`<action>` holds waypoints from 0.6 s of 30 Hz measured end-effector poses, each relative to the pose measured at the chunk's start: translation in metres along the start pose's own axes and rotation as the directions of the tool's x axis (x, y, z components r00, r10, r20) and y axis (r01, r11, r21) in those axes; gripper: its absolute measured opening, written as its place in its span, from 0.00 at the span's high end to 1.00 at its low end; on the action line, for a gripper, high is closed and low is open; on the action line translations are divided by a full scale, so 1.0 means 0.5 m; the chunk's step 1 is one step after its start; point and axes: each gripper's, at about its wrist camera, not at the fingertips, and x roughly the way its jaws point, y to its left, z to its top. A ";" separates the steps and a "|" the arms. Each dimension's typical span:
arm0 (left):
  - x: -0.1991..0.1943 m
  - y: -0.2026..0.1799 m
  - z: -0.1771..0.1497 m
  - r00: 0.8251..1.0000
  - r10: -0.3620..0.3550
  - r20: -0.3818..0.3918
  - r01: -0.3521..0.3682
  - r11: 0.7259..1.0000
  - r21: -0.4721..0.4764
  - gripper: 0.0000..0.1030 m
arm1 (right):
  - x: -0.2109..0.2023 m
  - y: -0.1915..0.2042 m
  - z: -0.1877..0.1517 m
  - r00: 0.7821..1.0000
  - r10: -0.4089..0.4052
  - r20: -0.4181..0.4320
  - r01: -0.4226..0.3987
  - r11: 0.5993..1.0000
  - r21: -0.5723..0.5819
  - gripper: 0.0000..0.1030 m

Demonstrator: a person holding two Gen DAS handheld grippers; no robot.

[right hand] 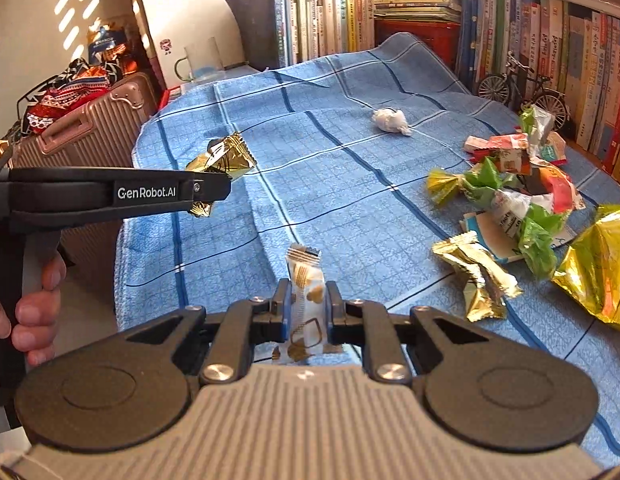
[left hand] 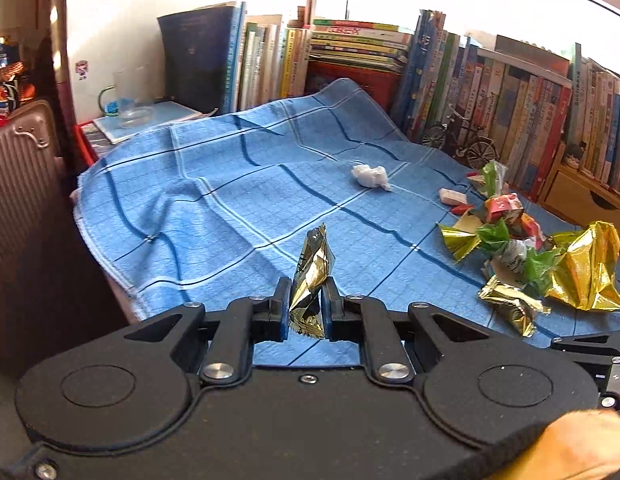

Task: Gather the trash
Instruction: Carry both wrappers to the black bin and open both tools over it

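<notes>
Both tongs are loaded right now. The left tongs [left hand: 306, 306] are squeezed onto a crinkled gold-and-black foil wrapper [left hand: 311, 280], pinched low so most of it sticks up clear of the blue checked cloth [left hand: 214, 200] covering the counter. The right tongs [right hand: 306, 312] are clamped on a white plastic snack wrapper with gold print [right hand: 306, 300], same upright pinch. My guess is each is carrying a piece off to wherever the trash goes; no bin shows in either view.

The rest of the mess sits in a heap of green, red and gold wrappers [right hand: 522, 200] on the right side of the cloth, with a crumpled white tissue ball [right hand: 390, 120] well apart, further back.

Only the right wrist view shows the left tongs from the side, held above the cloth's left edge, plus the person's hand [right hand: 30, 308] on the handle.
</notes>
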 end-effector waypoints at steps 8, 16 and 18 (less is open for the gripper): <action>-0.100 0.114 -0.045 0.987 0.162 0.004 -0.160 0.979 -0.126 0.86 | -0.002 0.098 -0.002 0.990 0.144 0.008 -0.142 0.984 -0.106 0.80; -0.209 0.194 -0.123 0.947 0.313 -0.071 -0.321 0.928 -0.189 0.86 | 0.019 0.214 -0.008 0.956 0.292 -0.037 -0.295 0.942 -0.163 0.80; -0.232 0.214 -0.142 0.939 0.335 -0.079 -0.345 0.914 -0.214 0.86 | 0.035 0.243 -0.011 0.947 0.313 -0.067 -0.320 0.928 -0.189 0.80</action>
